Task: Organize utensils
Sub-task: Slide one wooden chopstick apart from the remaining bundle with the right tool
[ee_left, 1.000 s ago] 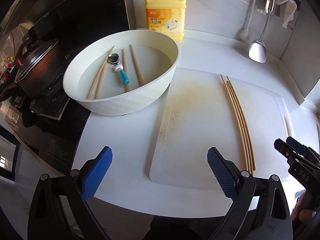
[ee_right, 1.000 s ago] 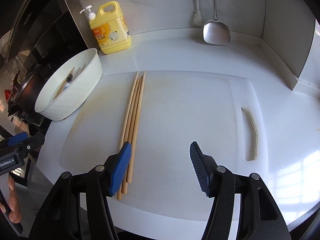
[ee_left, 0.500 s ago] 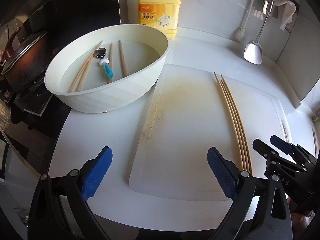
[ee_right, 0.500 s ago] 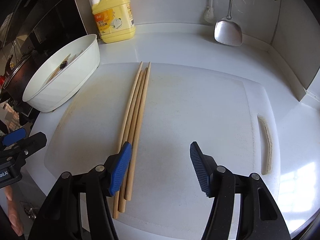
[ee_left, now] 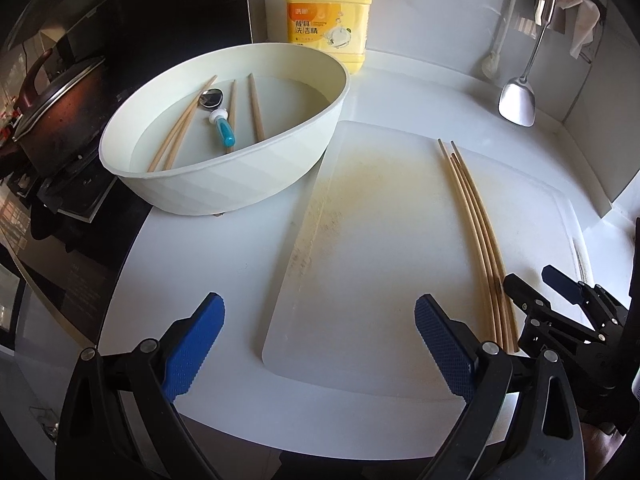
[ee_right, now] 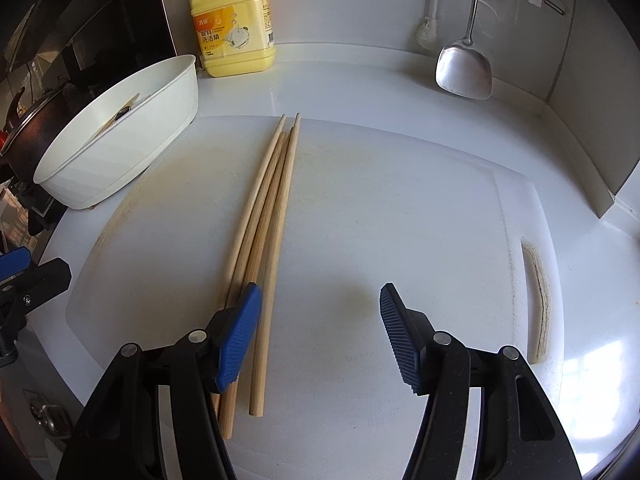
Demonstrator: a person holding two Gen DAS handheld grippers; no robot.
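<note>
Several wooden chopsticks (ee_right: 264, 224) lie side by side on a white cutting board (ee_right: 380, 216). My right gripper (ee_right: 320, 332) hovers open over their near ends, its left pad above the bundle and nothing between the fingers. In the left wrist view the same chopsticks (ee_left: 476, 220) cross the board (ee_left: 380, 240), with the right gripper (ee_left: 556, 296) at their near end. My left gripper (ee_left: 316, 344) stands open over the board's left edge. A white basin (ee_left: 224, 184) at the left holds more chopsticks (ee_left: 180, 132) and a spoon with a blue handle (ee_left: 220, 120).
A yellow detergent bottle (ee_left: 328, 12) stands behind the basin against the wall. A metal spatula (ee_right: 464, 68) and a brush hang at the back right. A dark pot (ee_left: 44, 120) sits on the stove at the far left. The counter edge runs close below both grippers.
The right gripper sank toward the board and rolled slightly, so the chopsticks look larger. The left view shifted a little; the basin now sits closer to its centre. Both grippers stayed open.
</note>
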